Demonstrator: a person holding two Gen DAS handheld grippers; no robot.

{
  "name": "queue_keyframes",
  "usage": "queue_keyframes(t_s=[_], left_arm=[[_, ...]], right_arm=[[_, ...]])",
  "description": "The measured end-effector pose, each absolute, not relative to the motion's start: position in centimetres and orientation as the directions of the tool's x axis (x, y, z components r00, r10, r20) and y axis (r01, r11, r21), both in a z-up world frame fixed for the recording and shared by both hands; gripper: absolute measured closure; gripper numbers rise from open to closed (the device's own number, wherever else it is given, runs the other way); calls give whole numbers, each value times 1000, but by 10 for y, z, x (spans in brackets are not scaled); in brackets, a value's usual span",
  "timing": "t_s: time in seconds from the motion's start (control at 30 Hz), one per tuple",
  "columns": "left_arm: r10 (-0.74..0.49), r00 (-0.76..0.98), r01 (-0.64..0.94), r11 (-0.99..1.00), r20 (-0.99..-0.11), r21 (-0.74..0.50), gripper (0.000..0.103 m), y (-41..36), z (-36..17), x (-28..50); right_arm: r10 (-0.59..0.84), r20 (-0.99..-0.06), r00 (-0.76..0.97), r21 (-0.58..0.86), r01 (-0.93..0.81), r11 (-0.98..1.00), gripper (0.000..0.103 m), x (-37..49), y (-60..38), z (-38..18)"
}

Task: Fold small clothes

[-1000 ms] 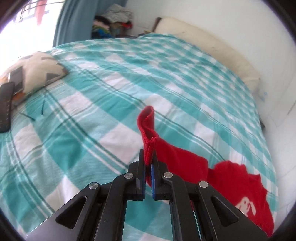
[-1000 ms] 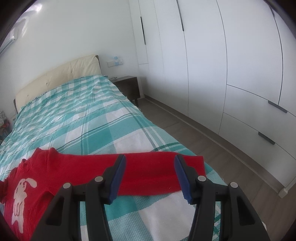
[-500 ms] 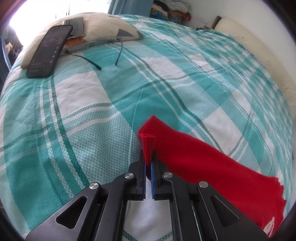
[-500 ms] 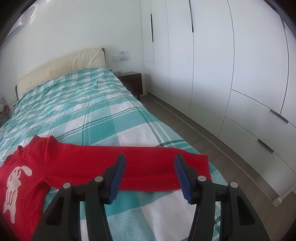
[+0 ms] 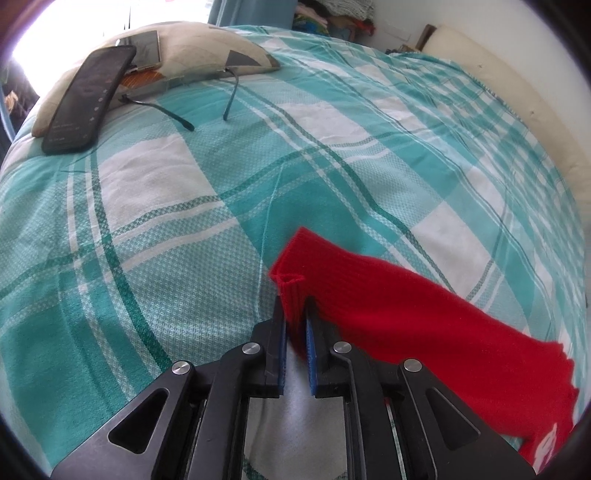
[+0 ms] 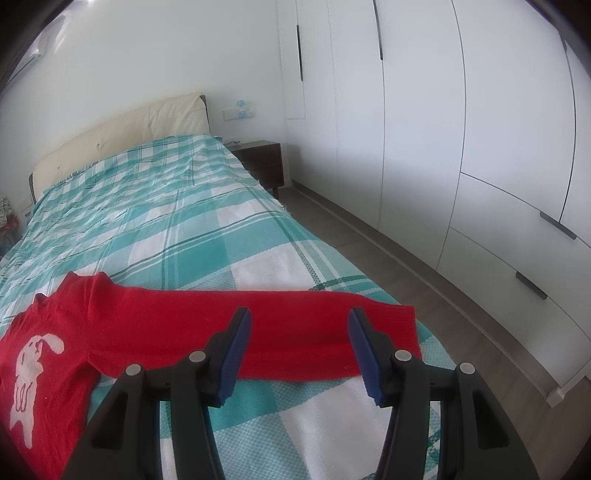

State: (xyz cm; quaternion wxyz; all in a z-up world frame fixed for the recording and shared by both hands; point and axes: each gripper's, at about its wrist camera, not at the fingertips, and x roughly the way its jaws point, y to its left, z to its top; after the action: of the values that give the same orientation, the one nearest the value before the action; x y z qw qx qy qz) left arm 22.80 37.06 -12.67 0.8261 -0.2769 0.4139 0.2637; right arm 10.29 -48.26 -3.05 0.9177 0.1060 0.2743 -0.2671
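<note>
The left gripper (image 5: 294,314) pinches the red knit sweater's (image 6: 221,325) ribbed cuff; the right gripper (image 6: 299,332) hangs spread above its flat sleeve.

red sweater (image 5: 424,325) body cut off at frame edge, clothes pile (image 5: 332,14) cropped and blurred

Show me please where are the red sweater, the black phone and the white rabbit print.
red sweater (image 6: 295,325), right wrist view, middle of the stretched sleeve.
black phone (image 5: 88,99), left wrist view, screen centre.
white rabbit print (image 6: 31,373), right wrist view, rabbit's body.
</note>
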Motion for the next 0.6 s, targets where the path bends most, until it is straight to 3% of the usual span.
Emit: queue_keyframes(t_s=[0.07, 0.13, 0.2, 0.37, 0.5, 0.6], left_arm=[[213, 525, -666, 706, -824, -242, 63, 370, -122, 223], [246, 525, -680, 697, -814, -228, 35, 368, -114, 218], [308, 530, -703, 681, -790, -206, 25, 364, -101, 208], [386, 581, -719, 657, -717, -228, 14, 349, -78, 184], [335, 643, -645, 721, -688, -252, 14, 323, -72, 181], [326, 672, -572, 799, -665, -186, 13, 297, -65, 188]], right_arm=[[-431, -563, 705, 44, 547, 836, 49, 103, -482, -31], [-432, -560, 707, 43, 546, 837, 40, 102, -482, -31], [-434, -554, 710, 46, 547, 836, 36, 101, -482, -30], [-438, -545, 715, 61, 554, 830, 36, 97, -485, -26], [-457, -529, 715, 72, 574, 816, 31, 92, -489, -23], [-468, -532, 706, 69, 587, 806, 31, 92, -492, -24]])
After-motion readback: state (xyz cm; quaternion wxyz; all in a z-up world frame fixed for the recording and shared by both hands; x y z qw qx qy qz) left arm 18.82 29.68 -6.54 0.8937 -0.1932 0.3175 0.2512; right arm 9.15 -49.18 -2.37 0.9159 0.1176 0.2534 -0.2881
